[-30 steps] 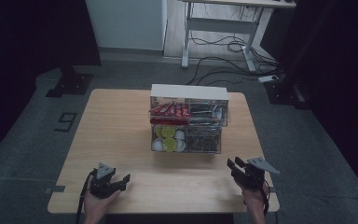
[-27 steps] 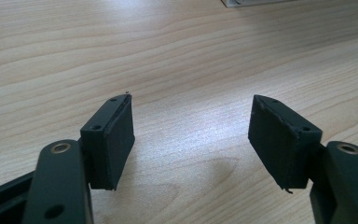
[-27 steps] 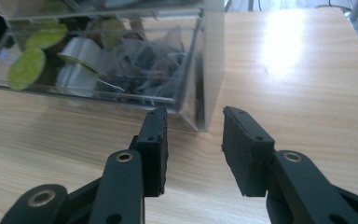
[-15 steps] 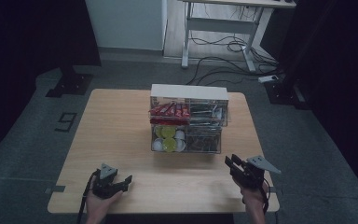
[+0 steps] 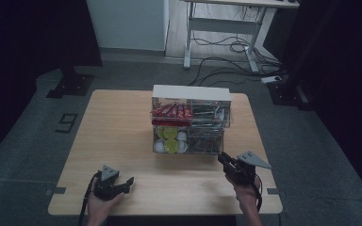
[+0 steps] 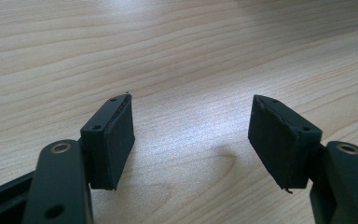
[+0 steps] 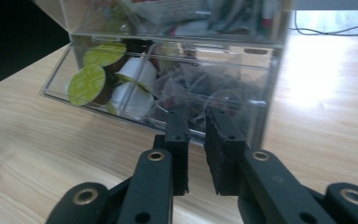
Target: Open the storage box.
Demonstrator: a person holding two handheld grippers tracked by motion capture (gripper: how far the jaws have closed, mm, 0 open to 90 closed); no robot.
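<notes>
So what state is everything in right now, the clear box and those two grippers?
Clear organizer: upright on the table, compartments full.
Red packets: stacked in the upper left compartment.
Green-lidded capsules: piled in the lower left compartment.
Left gripper: open, nothing between its jaws, over bare table.
Right gripper: jaws have just been closing, a narrow gap left, nothing between them, close in front of the organizer.

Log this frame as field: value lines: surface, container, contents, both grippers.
surface: wooden table
container: clear two-tier organizer, mid-table
upper tier: red packets at left, dark sachets at right
lower tier: green-lidded and white capsules at left, dark sachets at right
left gripper: jaws wide apart, nothing between them, over bare table
right gripper: jaws have just been closing, narrow gap, nothing between them, aimed at the organizer's lower front
</notes>
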